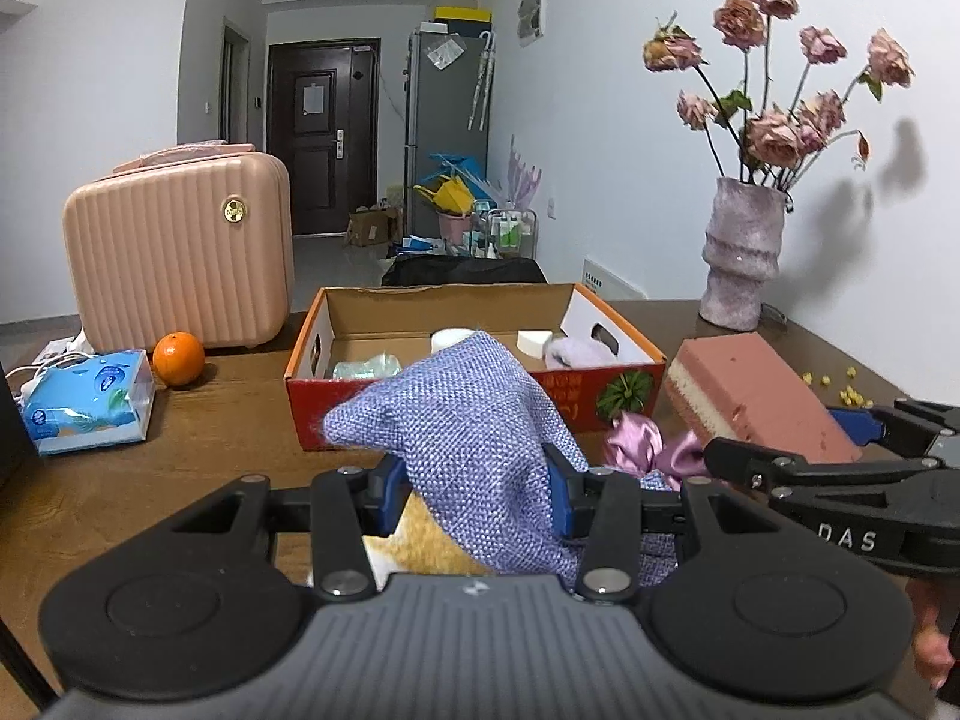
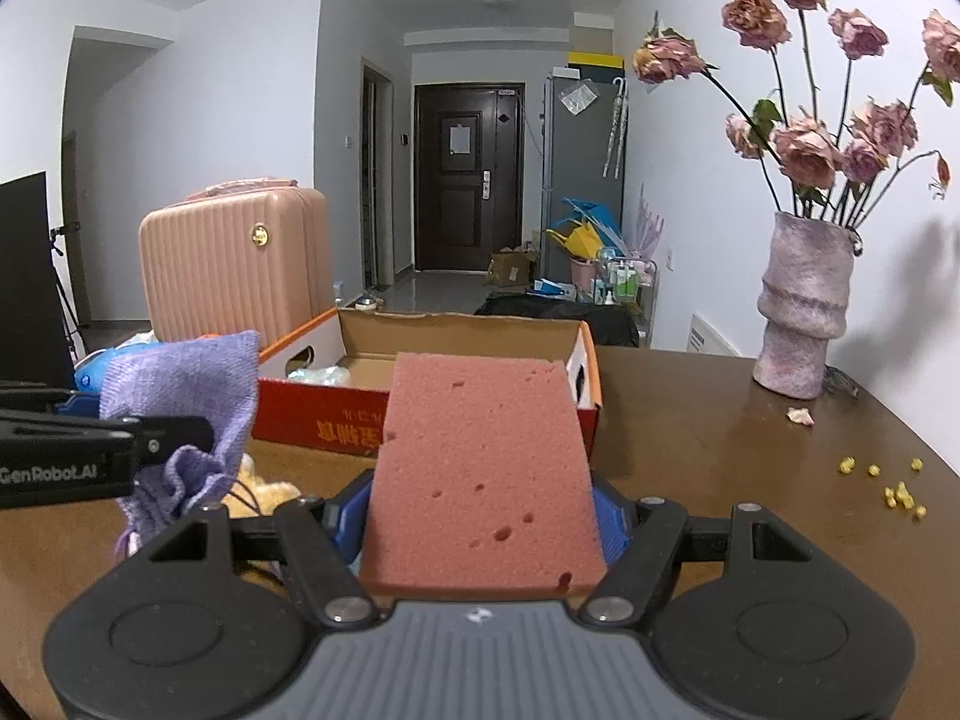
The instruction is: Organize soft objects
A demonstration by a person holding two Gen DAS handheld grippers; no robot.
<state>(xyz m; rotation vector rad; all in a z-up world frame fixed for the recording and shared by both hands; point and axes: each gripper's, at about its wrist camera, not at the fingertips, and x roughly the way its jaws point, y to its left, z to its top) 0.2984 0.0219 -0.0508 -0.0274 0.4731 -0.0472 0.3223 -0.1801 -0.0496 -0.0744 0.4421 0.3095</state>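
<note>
**Both grippers hold soft things before the box**

The left gripper (image 1: 474, 480) has its fingers closed tight on a purple woven cloth pouch (image 1: 468, 420), raised just in front of the open red cardboard box (image 1: 480, 402) on the brown wooden desk (image 1: 180, 468). The right gripper (image 2: 483, 522) has its fingers half open, pressing both sides of a thick pink sponge block (image 2: 480, 468), also in front of the box. A pink satin cloth (image 1: 636, 444) lies near the box.
</note>
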